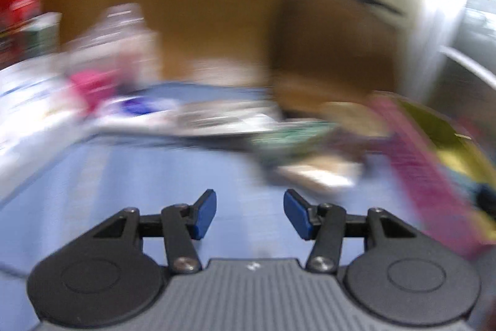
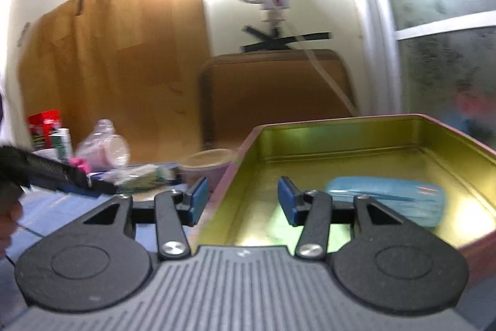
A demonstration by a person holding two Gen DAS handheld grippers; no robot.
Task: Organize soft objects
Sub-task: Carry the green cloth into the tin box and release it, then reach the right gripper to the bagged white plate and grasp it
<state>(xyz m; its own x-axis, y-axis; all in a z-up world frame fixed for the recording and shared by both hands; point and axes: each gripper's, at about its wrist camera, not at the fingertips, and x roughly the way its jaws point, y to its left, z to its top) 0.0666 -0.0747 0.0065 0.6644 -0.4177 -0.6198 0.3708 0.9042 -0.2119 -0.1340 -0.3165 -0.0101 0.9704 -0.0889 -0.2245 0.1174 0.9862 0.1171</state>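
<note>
Both grippers' jaws stand spread and empty; blue packet (image 2: 386,200) lies in tin (image 2: 341,138) beyond right gripper (image 2: 242,197).

Both the left gripper (image 1: 250,213) and right gripper (image 2: 239,200) have parted jaws, nothing between them.

A lived-in home room: a blue tabletop (image 2: 40,216) cluttered with a plastic bottle (image 2: 104,145), a red box (image 2: 43,121) and a metal tin (image 2: 387,163), cardboard (image 2: 108,51) against a cream wall, a frosted window (image 2: 443,20) on the right.
</note>
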